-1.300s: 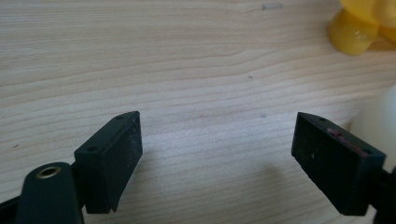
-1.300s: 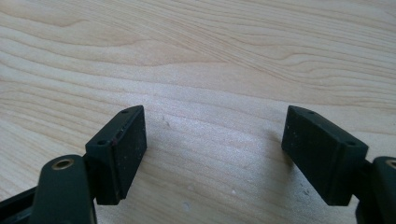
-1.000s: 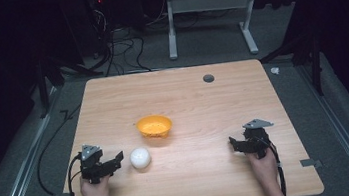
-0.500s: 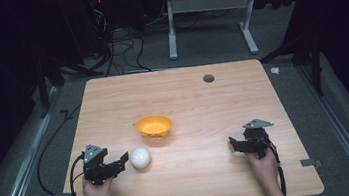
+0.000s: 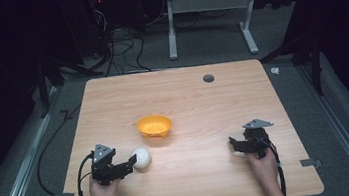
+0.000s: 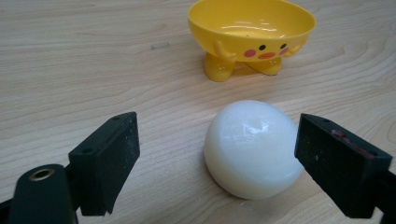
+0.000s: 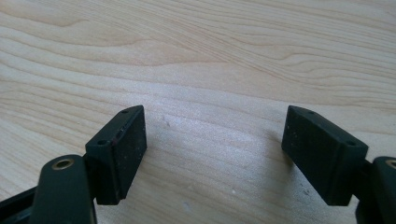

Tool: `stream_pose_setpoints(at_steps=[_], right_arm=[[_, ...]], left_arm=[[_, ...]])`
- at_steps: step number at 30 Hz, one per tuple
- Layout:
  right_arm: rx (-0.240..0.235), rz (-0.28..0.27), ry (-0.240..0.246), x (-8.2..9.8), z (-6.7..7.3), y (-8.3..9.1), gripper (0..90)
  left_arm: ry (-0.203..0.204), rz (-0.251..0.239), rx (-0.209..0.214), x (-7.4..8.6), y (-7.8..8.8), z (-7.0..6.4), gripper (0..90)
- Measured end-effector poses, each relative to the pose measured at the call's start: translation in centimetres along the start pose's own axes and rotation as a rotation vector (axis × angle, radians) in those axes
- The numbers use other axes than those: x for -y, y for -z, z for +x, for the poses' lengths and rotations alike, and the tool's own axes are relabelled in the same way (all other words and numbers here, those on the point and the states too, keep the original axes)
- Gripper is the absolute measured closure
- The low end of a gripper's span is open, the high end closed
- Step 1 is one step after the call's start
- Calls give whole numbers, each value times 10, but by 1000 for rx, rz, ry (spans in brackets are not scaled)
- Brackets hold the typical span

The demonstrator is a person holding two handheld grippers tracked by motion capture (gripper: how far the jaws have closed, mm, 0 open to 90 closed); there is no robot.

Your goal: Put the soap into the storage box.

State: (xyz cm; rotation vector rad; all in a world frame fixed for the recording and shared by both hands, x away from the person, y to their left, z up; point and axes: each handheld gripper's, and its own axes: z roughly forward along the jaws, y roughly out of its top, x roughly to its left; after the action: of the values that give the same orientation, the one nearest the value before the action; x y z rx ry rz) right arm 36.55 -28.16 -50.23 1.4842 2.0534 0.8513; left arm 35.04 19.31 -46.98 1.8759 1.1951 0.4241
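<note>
A white ball [image 5: 141, 157] lies on the wooden table [image 5: 192, 96], near the front left. My left gripper [image 5: 131, 161] points right at it. In the left gripper view the ball [image 6: 252, 149] sits between the jaws, close to the right pad [image 6: 336, 163] and clear of the left one. The jaws have just been opening and stand open, not pressing on the ball. A yellow duck-faced bowl [image 6: 252, 28] stands empty just beyond it, near the table's middle [image 5: 154, 125]. My right gripper [image 5: 233, 144] rests at the front right, open [image 7: 215, 126] over bare wood.
A dark round grommet [image 5: 208, 78] sits near the table's far edge. Cables trail off the left side to the floor, and a white desk frame [image 5: 207, 8] stands behind the table. Bare wood lies between the two grippers.
My left gripper has slid right, so its jaws now reach around the white ball. The ball, the bowl and the right gripper have stayed where they were.
</note>
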Motion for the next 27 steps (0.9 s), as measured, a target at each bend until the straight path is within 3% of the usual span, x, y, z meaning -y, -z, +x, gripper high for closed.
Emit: stream_pose_setpoints(at_steps=[8, 27], right_arm=[[0, 0, 0, 0, 0, 0, 229], [0, 0, 0, 0, 0, 0, 229]], left_arm=[[-21, 30, 15, -1, -10, -9, 138], [-75, 111, -12, 2, -40, -22, 94]])
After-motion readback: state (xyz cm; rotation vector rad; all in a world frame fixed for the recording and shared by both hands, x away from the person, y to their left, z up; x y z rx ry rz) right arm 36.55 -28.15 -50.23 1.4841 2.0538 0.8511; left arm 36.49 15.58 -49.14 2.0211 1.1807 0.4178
